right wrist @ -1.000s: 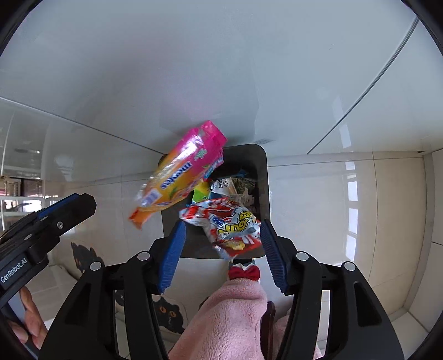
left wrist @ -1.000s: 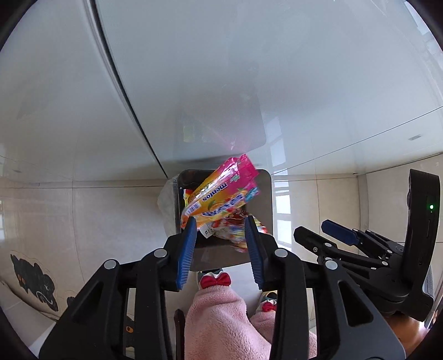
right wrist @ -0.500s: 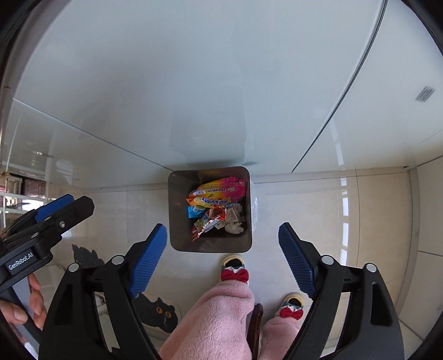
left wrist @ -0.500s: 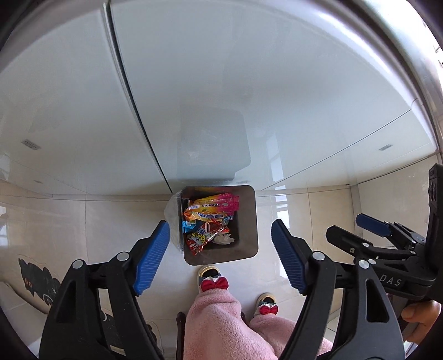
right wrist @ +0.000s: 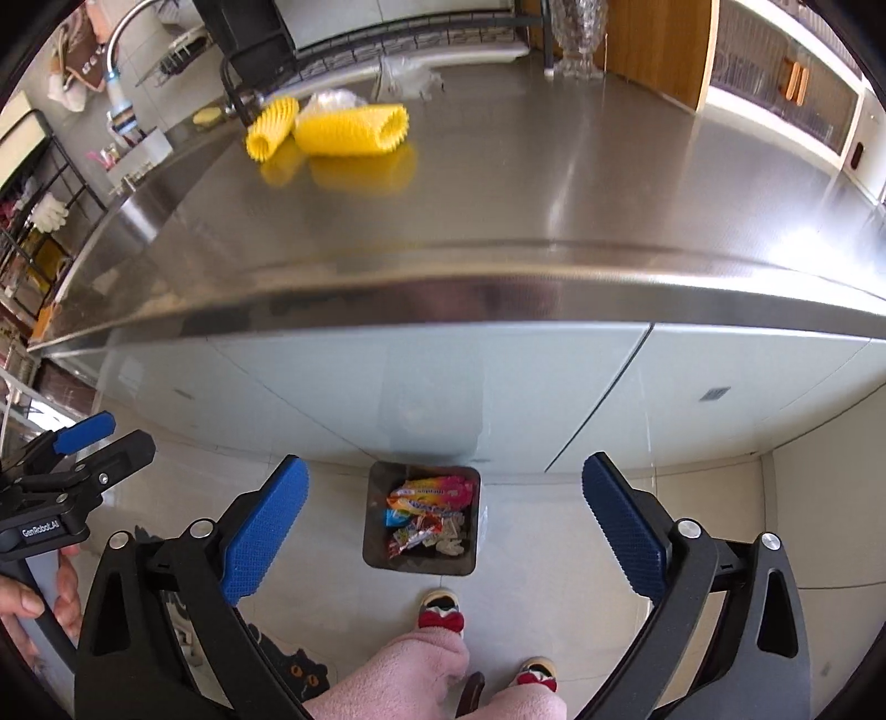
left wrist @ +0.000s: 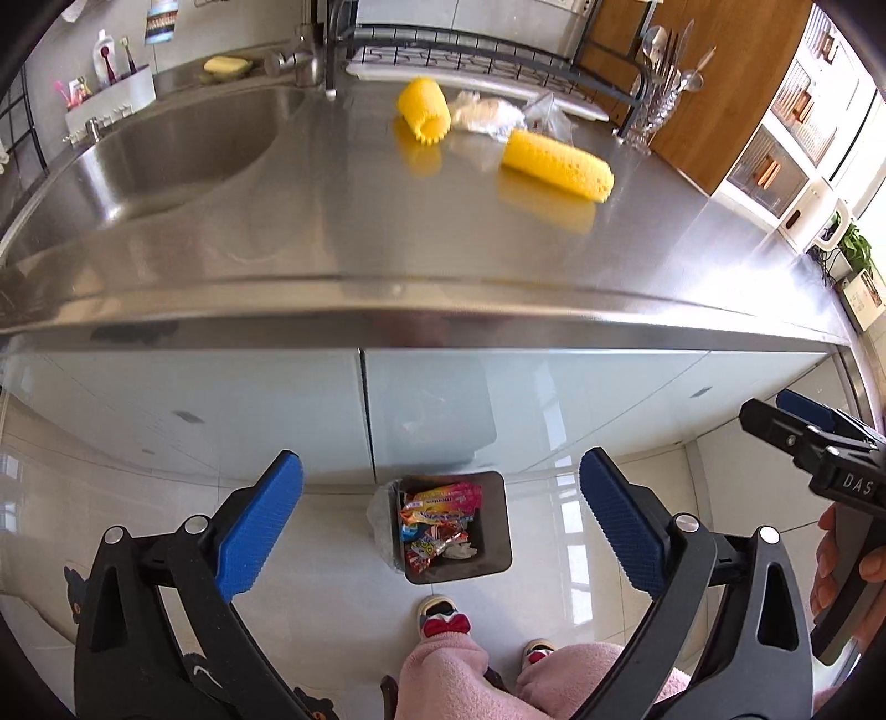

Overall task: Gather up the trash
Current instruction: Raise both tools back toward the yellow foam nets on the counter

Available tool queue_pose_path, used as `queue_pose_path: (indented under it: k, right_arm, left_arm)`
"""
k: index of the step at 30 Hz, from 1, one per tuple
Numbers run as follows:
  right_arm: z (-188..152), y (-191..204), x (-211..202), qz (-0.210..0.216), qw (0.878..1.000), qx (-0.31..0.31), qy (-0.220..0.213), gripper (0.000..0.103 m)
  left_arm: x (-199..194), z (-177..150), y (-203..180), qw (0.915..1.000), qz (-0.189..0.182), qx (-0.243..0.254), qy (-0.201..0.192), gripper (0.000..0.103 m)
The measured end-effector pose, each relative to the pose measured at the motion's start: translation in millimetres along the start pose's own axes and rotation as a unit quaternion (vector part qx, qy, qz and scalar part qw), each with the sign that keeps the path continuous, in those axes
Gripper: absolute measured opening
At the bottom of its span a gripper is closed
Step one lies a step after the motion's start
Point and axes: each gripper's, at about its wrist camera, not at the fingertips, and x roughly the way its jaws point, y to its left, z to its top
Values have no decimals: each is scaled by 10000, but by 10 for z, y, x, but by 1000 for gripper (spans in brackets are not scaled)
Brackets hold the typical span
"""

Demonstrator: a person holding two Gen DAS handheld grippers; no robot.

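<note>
A dark square trash bin stands on the floor below the counter, holding several candy wrappers. My left gripper is open and empty, high above the bin. My right gripper is open and empty too, beside it. On the steel counter lie two yellow foam net sleeves and crumpled clear plastic by the dish rack.
A sink with a faucet is at the counter's left. A dish rack and a utensil holder stand at the back. The person's feet in slippers are right by the bin. Pale cabinet doors front the counter.
A second ago each gripper was shut on a wrapper above the bin. Both opened, the wrappers fell into the bin, and both grippers have risen so the countertop is in view.
</note>
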Motion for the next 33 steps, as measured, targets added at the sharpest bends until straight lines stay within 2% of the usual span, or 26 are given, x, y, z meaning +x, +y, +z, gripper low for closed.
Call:
queue_pose_path:
  k: [5, 13, 18, 25, 29, 33]
  right_arm:
    - [326, -19, -397, 156, 9974, 337, -611, 100]
    - [768, 73, -500, 190, 9949, 175, -975, 100]
    - [1003, 162, -315, 244, 9949, -146, -971, 100]
    - [1446, 232, 135, 597, 9940, -439, -805, 98]
    - [1711, 282, 363, 575, 9926, -762, -757, 93]
    - [1920, 322, 589, 638, 9910, -977, -650, 93]
  left_arm:
    - [-183, 318, 80, 9996, 21, -25, -290, 95]
    - [-248, 824, 135, 9983, 144, -159, -538, 95]
    - [-107, 1170, 129, 9979, 185, -201, -593, 95]
    - [268, 1688, 132, 9975, 254, -309, -582, 94]
    - [537, 1966, 145, 9977, 262, -350, -509, 89]
    - [830, 2201, 171, 9982, 289, -388, -368, 84]
